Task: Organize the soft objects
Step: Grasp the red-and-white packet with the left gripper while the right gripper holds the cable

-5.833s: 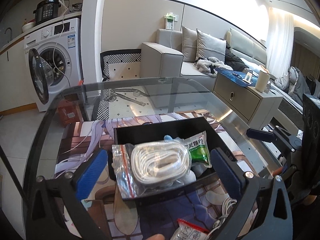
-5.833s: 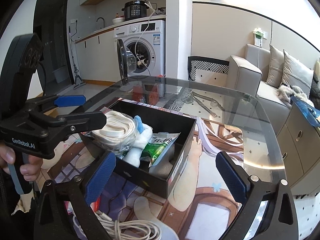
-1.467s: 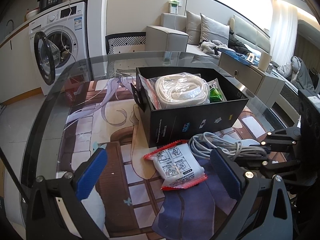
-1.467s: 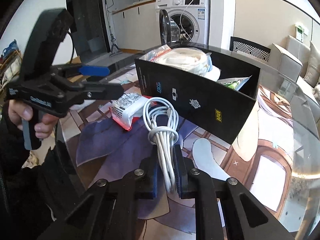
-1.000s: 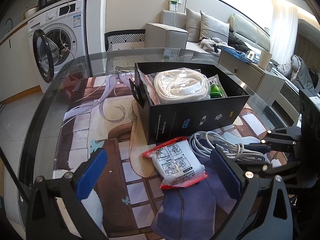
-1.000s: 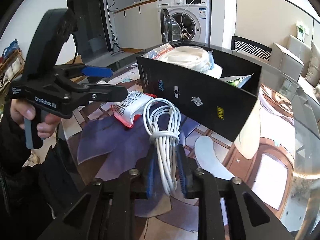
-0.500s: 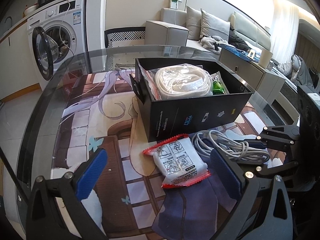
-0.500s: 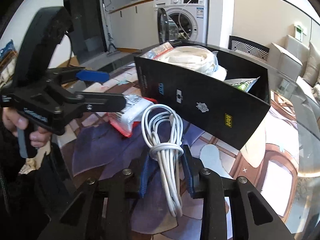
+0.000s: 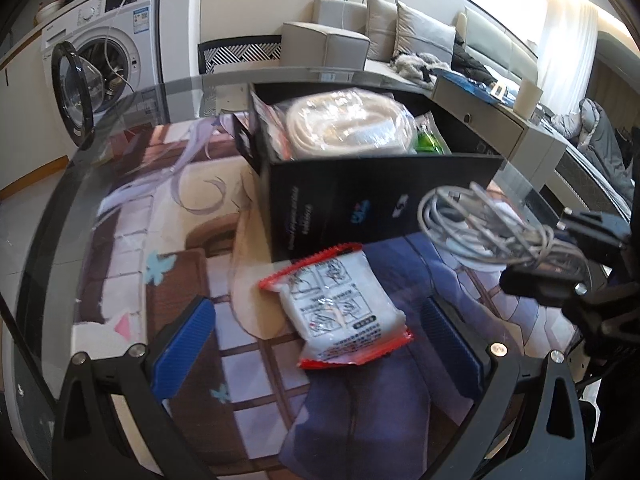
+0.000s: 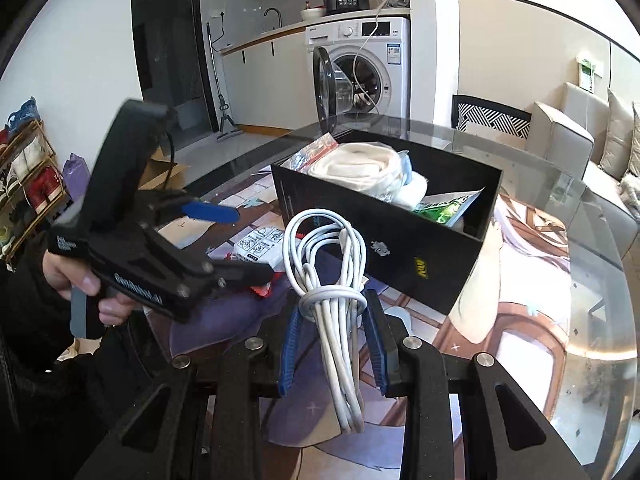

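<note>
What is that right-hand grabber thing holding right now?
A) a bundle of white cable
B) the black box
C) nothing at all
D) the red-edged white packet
A: the right gripper has its jaws closed on the white cable bundle, lifted in front of the black box, while the red-edged packet lies on the table.

The right gripper [image 10: 334, 340] clamps a coiled white cable [image 10: 332, 276] before the black box [image 10: 384, 240].
</note>
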Action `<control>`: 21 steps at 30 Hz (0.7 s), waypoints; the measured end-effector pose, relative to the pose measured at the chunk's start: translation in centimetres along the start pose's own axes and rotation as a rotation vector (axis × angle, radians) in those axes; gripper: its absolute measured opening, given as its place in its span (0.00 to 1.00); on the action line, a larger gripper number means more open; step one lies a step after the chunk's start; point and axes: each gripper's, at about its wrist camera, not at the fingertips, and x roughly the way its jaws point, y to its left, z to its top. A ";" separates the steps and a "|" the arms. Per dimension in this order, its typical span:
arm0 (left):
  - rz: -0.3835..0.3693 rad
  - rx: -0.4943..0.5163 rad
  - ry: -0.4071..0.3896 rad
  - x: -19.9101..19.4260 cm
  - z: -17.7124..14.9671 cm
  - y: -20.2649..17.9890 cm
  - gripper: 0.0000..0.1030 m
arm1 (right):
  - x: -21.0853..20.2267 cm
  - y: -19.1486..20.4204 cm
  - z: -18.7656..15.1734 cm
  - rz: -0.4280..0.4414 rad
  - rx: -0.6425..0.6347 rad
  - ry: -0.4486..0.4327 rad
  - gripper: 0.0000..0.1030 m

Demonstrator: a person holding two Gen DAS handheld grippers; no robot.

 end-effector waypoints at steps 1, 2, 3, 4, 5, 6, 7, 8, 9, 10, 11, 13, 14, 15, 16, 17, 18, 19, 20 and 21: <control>-0.001 0.001 0.007 0.2 0.0 -0.1 1.00 | -0.1 -0.1 0.0 -0.003 0.000 -0.002 0.29; -0.001 0.001 0.017 0.5 0.0 -0.3 1.00 | -0.1 -0.1 0.0 -0.003 0.002 -0.003 0.29; 0.002 -0.001 0.022 0.6 0.1 -0.5 0.99 | -0.4 -0.2 -0.1 -0.003 0.001 -0.004 0.29; 0.005 -0.001 0.025 0.7 0.1 -0.6 0.99 | -0.4 -0.2 -0.1 -0.005 0.000 -0.005 0.29; 0.010 0.006 0.032 0.8 0.1 -0.8 0.99 | -0.5 -0.3 -0.1 -0.005 0.000 -0.006 0.29; 0.019 0.013 0.035 0.8 0.2 -1.0 0.97 | -0.5 -0.2 -0.1 -0.005 -0.001 -0.006 0.29; 0.029 0.020 0.031 0.8 0.2 -1.2 0.94 | -0.5 -0.1 -0.1 -0.006 -0.002 -0.006 0.29; 0.032 0.023 0.031 0.8 0.1 -1.3 0.87 | -0.5 -0.1 -0.1 -0.008 -0.004 -0.007 0.29; 0.042 0.031 0.026 0.7 0.1 -1.4 0.80 | -0.6 0.0 -0.1 -0.010 -0.006 -0.008 0.29; 0.044 0.039 0.020 0.6 0.0 -1.5 0.74 | -0.7 0.1 -0.2 -0.011 -0.006 -0.008 0.29; 0.045 0.045 0.013 0.5 0.0 -1.6 0.60 | -0.8 0.1 -0.2 -0.012 -0.007 -0.010 0.29; 0.039 0.045 0.010 0.2 0.0 -1.6 0.51 | -0.9 0.1 -0.1 -0.013 -0.009 -0.014 0.29; 0.026 0.037 0.009 0.1 0.0 -1.4 0.49 | -1.0 0.2 -0.1 -0.016 -0.011 -0.017 0.29; 0.023 0.036 0.003 -0.1 0.0 -1.4 0.46 | -1.1 0.2 0.0 -0.017 -0.012 -0.019 0.29; 0.024 0.037 0.000 -0.2 0.0 -1.3 0.45 | -1.2 0.3 0.0 -0.018 -0.013 -0.021 0.29; 0.023 0.036 -0.003 -0.4 -0.1 -1.3 0.44 | -1.4 0.4 0.0 -0.020 -0.016 -0.026 0.29; 0.018 0.035 -0.006 -0.5 -0.1 -1.3 0.44 | -1.5 0.4 0.1 -0.022 -0.017 -0.028 0.29; 0.014 0.036 -0.011 -0.7 -0.1 -1.4 0.44 | -1.6 0.4 0.2 -0.023 -0.018 -0.032 0.29; 0.011 0.039 -0.021 -1.1 -0.1 -1.4 0.44 | -1.8 0.5 0.2 -0.026 -0.019 -0.038 0.29; 0.008 0.042 -0.029 -1.4 -0.1 -1.5 0.44 | -2.0 0.5 0.2 -0.027 -0.020 -0.042 0.29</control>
